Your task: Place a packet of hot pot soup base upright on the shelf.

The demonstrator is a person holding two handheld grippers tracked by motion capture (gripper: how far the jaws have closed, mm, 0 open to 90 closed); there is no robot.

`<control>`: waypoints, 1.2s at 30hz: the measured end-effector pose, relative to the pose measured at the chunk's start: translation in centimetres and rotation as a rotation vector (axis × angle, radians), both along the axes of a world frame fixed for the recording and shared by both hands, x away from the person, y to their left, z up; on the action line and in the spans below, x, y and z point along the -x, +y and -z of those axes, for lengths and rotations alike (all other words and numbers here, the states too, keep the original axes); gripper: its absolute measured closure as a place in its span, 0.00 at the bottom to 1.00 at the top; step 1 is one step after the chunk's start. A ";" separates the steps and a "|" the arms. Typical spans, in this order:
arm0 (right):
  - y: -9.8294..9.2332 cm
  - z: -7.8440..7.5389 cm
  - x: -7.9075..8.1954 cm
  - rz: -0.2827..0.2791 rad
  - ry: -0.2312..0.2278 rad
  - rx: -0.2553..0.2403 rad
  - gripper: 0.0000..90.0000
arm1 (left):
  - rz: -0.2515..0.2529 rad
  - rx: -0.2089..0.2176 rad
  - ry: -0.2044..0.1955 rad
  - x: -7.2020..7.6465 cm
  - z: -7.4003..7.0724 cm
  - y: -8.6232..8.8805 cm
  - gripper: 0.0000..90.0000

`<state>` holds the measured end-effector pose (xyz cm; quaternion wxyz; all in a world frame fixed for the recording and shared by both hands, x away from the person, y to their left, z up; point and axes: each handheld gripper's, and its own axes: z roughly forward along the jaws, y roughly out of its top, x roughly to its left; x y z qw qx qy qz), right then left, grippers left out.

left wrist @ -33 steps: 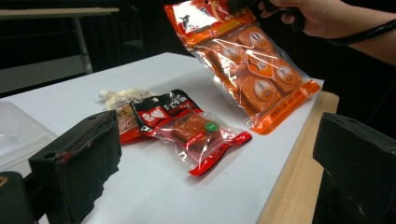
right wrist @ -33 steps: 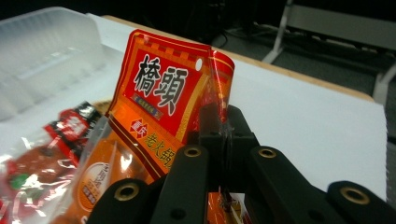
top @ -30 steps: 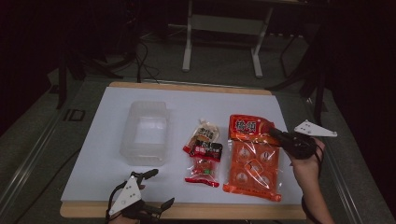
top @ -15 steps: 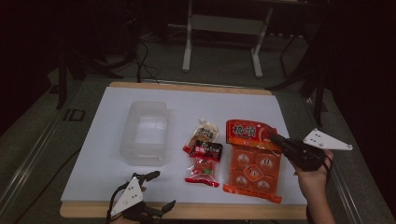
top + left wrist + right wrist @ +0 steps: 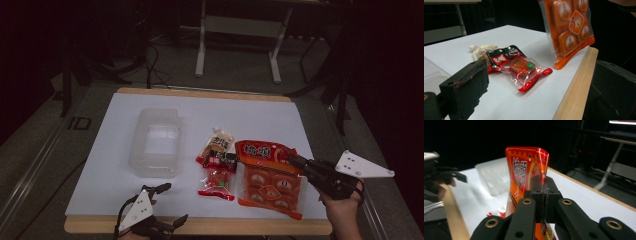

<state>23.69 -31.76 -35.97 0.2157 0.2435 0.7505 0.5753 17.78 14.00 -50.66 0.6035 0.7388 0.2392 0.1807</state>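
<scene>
Lifted since before, orange snack bag (image 5: 270, 182) hangs at table's (image 5: 300, 115) near edge.

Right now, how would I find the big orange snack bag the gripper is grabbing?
Find the white table. On its right side, past the two small red packets, is the orange bag. It is the biggest packet, with round cakes showing, and the right hand-held gripper pinches its top corner.
</scene>
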 end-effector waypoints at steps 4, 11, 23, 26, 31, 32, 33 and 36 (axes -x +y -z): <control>0.8 -0.9 0.7 -0.035 -0.035 0.007 0.99 | -0.002 0.001 -0.005 0.0 -0.1 0.1 0.02; 1.7 -3.4 1.2 -0.055 -0.100 0.007 0.99 | -0.004 0.012 -0.019 -0.4 -0.8 0.1 0.02; 4.4 -6.0 1.2 -0.096 -0.141 0.025 0.99 | 0.036 0.061 0.041 -2.0 -4.2 0.1 0.02; 5.0 -6.2 1.2 -0.106 -0.150 0.031 0.99 | 0.054 0.050 0.019 -2.5 -5.2 0.0 0.01; 5.6 -6.8 1.3 -0.119 -0.162 0.036 0.99 | 0.098 0.070 -0.004 -3.6 -6.9 -0.4 0.01; 5.7 -6.9 1.3 -0.123 -0.165 0.029 0.99 | 0.107 0.069 -0.003 -3.8 -7.1 -0.5 0.02; 5.8 -7.0 1.4 -0.127 -0.164 0.026 0.99 | 0.113 0.067 -0.006 -4.0 -7.4 -0.7 0.01; 6.0 -7.3 1.4 -0.135 -0.173 0.024 0.99 | 0.142 0.060 -0.010 -4.7 -8.2 -1.3 0.02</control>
